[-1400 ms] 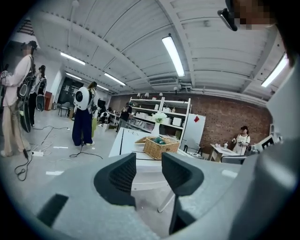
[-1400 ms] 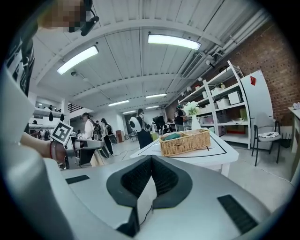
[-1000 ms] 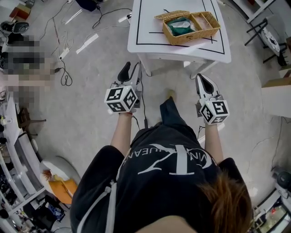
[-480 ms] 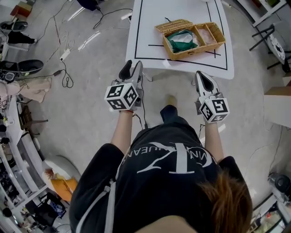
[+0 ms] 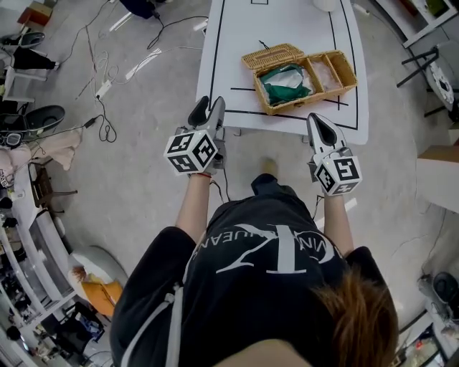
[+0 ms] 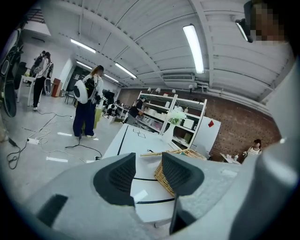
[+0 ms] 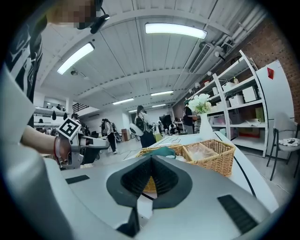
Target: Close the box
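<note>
Wicker box (image 5: 310,77) sits on the white table (image 5: 287,21) just ahead of both grippers, lid (image 5: 271,56) folded out far-left. Probably light, stiff, grippy weave; take the lid's free edge. Left gripper (image 5: 206,109) jaws apart, empty; right gripper (image 5: 320,127) jaws together, empty.

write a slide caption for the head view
Left gripper and right gripper near a white table bearing an open wicker box.

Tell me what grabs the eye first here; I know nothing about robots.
The woven box on the white table stands out first, its lid flipped open and a green cloth inside. Next come the two hand-held tools at the table's near edge: the left gripper with jaws apart, the right gripper with jaws together, both empty.
</note>
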The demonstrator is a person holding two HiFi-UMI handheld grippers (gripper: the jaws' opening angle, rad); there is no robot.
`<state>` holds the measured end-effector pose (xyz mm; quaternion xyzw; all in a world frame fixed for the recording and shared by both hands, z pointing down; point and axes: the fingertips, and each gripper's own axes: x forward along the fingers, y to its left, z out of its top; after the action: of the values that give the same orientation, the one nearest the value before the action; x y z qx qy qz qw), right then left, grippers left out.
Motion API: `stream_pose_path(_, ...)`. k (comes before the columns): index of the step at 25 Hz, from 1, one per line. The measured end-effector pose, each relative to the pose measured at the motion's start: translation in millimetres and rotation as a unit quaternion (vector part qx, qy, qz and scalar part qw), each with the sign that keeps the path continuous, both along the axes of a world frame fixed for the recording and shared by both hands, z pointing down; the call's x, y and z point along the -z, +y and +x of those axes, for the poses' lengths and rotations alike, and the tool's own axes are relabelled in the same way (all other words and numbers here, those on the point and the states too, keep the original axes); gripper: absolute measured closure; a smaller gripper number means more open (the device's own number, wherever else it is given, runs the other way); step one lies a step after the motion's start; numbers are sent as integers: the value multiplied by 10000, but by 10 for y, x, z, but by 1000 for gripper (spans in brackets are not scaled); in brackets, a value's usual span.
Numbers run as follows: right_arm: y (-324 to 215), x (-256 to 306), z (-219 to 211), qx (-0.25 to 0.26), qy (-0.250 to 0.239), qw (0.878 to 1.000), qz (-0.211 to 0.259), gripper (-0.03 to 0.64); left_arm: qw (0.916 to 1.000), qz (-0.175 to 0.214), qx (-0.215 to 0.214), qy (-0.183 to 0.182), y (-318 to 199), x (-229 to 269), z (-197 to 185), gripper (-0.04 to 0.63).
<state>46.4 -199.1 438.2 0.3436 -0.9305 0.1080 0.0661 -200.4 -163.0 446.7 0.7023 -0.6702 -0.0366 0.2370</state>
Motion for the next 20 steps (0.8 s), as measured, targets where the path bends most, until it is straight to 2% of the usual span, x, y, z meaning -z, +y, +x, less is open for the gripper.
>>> stream_pose_path(10, -349, 4, -8, 92, 34, 9999, 54, 618, 9997, -46, -7, 246, -476, -52, 42, 426)
stream_pose_path(15, -413, 4, -11, 42, 45, 9999, 99, 618, 9975, -167, -169, 660, -634, -177, 127, 423)
stream_pose_path(20, -488, -38, -23, -98, 145, 9998, 120, 618, 9898, -304, -267, 1364, -824, -319, 137, 417)
